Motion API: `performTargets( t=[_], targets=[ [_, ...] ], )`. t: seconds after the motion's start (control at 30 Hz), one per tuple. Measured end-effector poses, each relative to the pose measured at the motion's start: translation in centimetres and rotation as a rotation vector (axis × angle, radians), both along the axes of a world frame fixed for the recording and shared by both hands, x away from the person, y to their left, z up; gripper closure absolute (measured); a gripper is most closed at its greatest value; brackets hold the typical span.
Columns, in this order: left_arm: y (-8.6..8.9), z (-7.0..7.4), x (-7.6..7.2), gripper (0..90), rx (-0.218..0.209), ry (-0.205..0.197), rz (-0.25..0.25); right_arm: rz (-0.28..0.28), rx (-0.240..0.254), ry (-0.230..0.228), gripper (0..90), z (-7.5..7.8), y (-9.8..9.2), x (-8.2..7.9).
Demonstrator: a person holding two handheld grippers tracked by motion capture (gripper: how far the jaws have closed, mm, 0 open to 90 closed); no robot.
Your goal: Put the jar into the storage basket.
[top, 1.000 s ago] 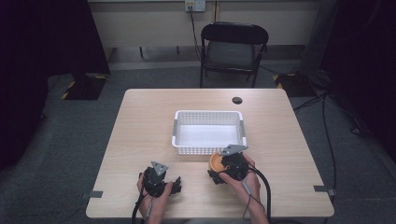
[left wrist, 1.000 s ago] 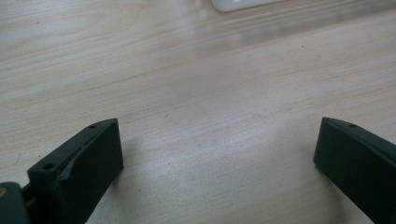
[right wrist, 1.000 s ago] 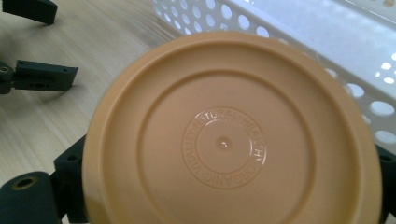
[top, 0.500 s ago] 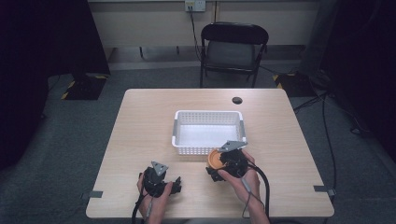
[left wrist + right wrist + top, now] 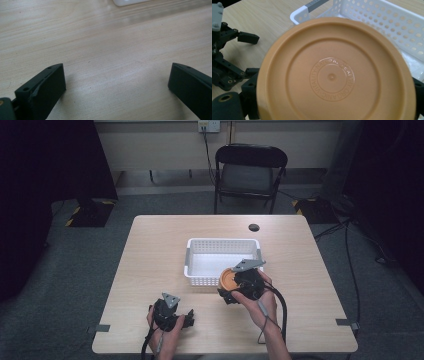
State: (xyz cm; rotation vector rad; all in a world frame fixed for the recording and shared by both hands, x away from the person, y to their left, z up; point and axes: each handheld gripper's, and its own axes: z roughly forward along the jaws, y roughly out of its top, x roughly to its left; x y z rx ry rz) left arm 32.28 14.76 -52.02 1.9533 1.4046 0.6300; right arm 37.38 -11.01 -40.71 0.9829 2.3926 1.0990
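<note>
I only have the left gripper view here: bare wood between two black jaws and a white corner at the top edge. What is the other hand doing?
Observer: The right gripper holds a round orange lid, clamped at its edges, at the near rim of a white basket.
Operator: Is that basket the white corner I see? Anything in it?
Observer: Likely, yes. In the high view the basket's floor looks bare; the right gripper view shows something pale inside that I cannot identify.
Operator: Anything else on the table?
Observer: A small dark round object lies beyond the basket, near the far edge.
Operator: And my own gripper?
Observer: The left gripper sits open near the table's front edge, holding nothing.
</note>
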Motion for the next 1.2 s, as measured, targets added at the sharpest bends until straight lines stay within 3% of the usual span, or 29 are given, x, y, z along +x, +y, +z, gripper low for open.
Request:
performTargets(
  t=[0.53,0.7,1.2],
  targets=[
    [0.0,0.0,0.0,0.8,0.0,0.0,0.0,-0.013,0.0,-0.015,8.8,3.2,0.1,2.8],
    [0.0,0.0,0.0,0.8,0.0,0.0,0.0,-0.035,0.004,0.008,8.8,3.7,0.2,4.2],
    [0.0,0.0,0.0,0.8,0.0,0.0,0.0,-0.071,-0.006,0.059,8.8,2.0,1.2,9.1]
  ],
)
